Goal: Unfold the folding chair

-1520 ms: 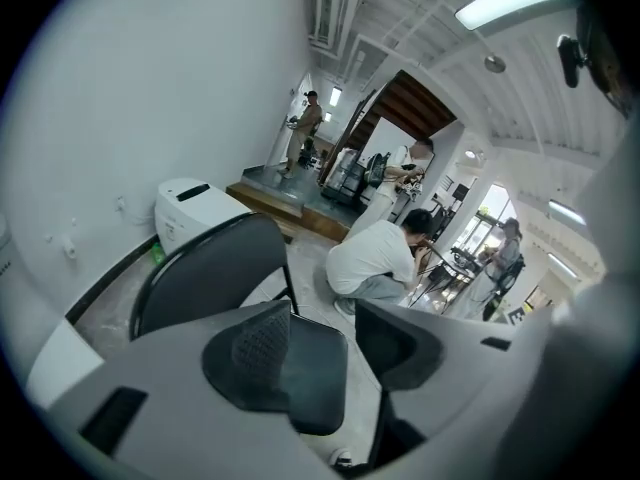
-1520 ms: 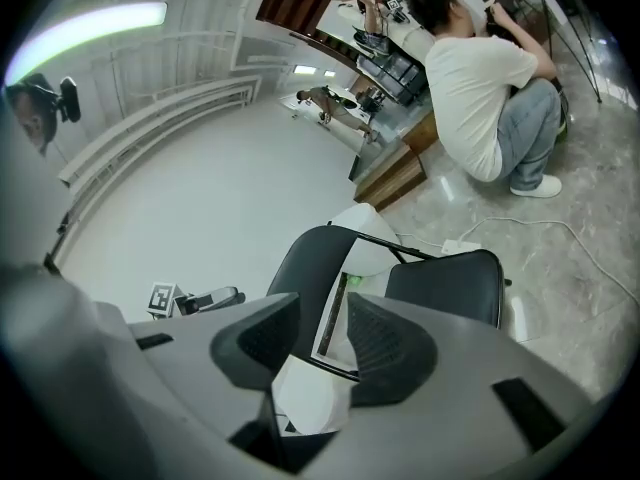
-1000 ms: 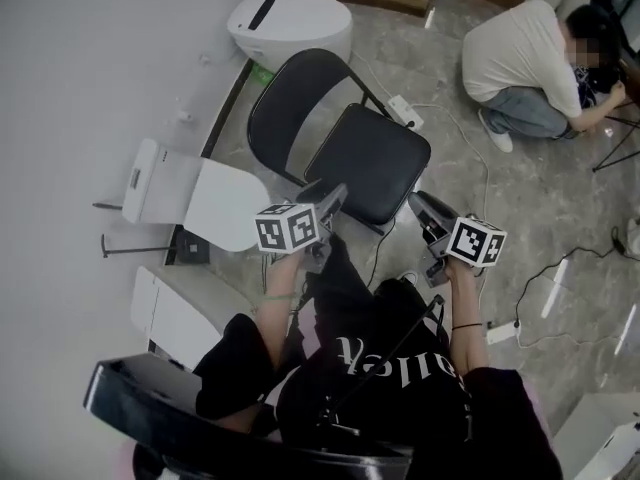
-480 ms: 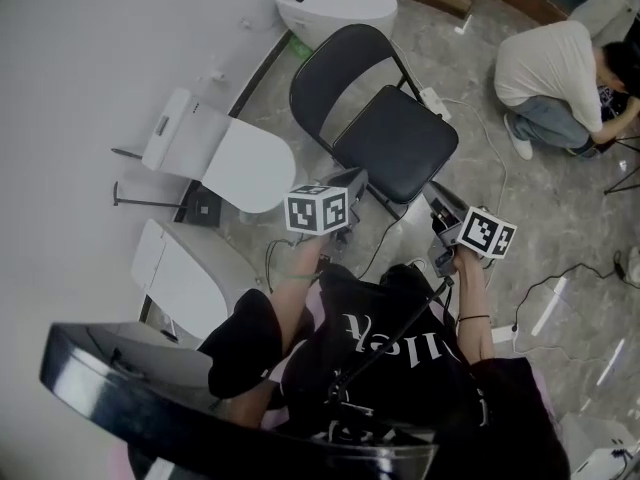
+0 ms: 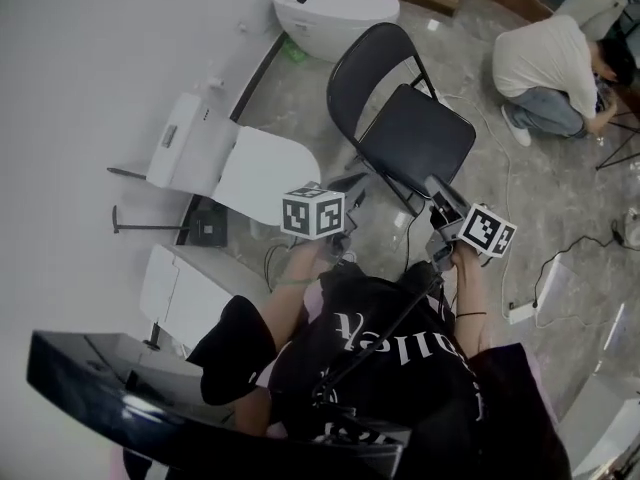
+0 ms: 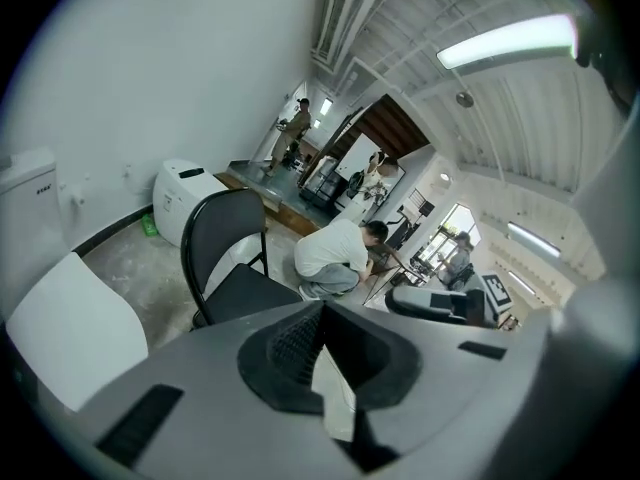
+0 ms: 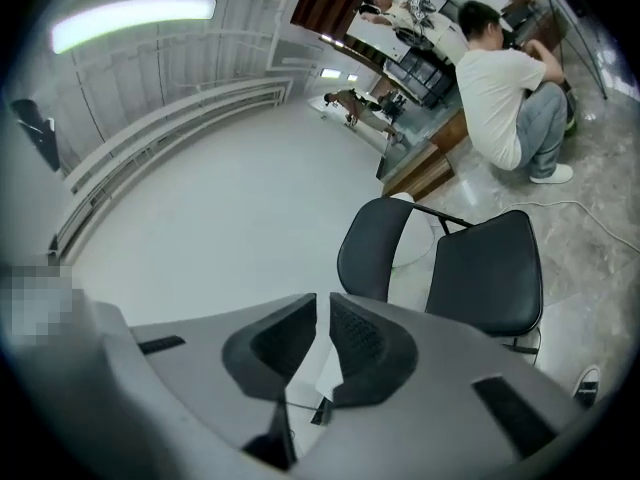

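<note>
The black folding chair (image 5: 418, 140) stands unfolded on the stone floor, seat level and backrest (image 5: 372, 66) upright. It also appears in the left gripper view (image 6: 247, 288) and the right gripper view (image 7: 490, 271). Both grippers hang just short of the seat's near edge, apart from it. My left gripper (image 5: 351, 188) (image 6: 320, 316) is shut with nothing in it. My right gripper (image 5: 437, 188) (image 7: 322, 310) has just been closing; a narrow gap shows between its jaws and nothing lies in it.
A white toilet (image 5: 335, 6) stands by the wall behind the chair, and white toilet parts (image 5: 215, 160) lie at the left. A person (image 5: 552, 60) crouches at the far right. Cables and a power strip (image 5: 522, 311) run over the floor at the right.
Both grippers have drawn back from the chair's seat toward my body. The left jaws have shut and the right jaws have narrowed. The chair stays unfolded.
</note>
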`<state>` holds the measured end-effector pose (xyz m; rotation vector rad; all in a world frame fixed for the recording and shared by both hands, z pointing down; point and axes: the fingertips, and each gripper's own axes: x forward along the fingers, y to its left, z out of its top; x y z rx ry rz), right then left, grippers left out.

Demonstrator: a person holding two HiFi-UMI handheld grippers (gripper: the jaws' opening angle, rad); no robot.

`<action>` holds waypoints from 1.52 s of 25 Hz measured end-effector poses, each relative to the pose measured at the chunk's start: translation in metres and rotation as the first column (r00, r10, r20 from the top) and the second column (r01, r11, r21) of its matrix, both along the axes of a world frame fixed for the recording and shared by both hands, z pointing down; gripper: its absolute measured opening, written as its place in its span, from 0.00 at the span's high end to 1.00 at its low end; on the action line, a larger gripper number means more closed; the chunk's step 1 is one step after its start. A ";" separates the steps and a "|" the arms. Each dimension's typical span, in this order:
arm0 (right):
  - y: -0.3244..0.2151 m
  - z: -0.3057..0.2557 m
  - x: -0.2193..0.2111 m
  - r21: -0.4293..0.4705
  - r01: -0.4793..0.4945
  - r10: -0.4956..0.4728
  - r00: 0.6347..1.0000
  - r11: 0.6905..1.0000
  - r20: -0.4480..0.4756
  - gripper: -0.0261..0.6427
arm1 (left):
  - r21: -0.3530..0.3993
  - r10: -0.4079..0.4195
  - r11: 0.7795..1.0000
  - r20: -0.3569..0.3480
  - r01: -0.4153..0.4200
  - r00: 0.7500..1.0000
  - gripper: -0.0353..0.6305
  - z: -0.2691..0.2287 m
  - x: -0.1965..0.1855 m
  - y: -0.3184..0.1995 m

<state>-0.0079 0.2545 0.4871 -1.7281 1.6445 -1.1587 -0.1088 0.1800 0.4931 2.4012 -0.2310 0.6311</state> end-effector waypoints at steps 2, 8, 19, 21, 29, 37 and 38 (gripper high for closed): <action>-0.002 -0.004 -0.022 0.001 -0.076 0.076 0.997 0.997 -0.015 0.89 | -0.010 0.047 0.999 -0.034 -0.047 0.998 0.94 -0.008 -0.021 -0.014; 0.007 -0.010 -0.077 -0.019 -0.192 0.192 0.981 0.981 -0.004 0.91 | 0.014 0.189 0.982 -0.067 -0.188 0.980 0.94 -0.032 -0.045 -0.023; 0.098 -0.028 -0.114 -0.018 -0.240 0.237 0.967 0.971 -0.089 0.92 | 0.024 0.205 0.979 -0.104 -0.204 0.973 0.94 -0.042 -0.066 0.077; 0.124 -0.029 -0.119 -0.035 -0.231 0.225 0.968 0.972 -0.114 0.92 | 0.035 0.192 0.981 -0.101 -0.190 0.976 0.94 -0.045 -0.066 0.102; 0.219 -0.024 -0.146 -0.055 -0.132 0.123 0.982 0.990 -0.145 0.93 | 0.052 0.138 0.990 -0.102 -0.133 0.985 0.94 -0.049 -0.082 0.222; 0.263 -0.027 -0.152 -0.043 -0.054 0.046 0.982 0.998 -0.185 0.94 | 0.045 0.084 0.996 -0.096 -0.080 0.992 0.94 -0.044 -0.100 0.286; 0.265 -0.029 -0.153 -0.039 -0.051 0.043 0.982 0.998 -0.183 0.94 | 0.047 0.082 0.996 -0.096 -0.078 0.992 0.94 -0.045 -0.101 0.290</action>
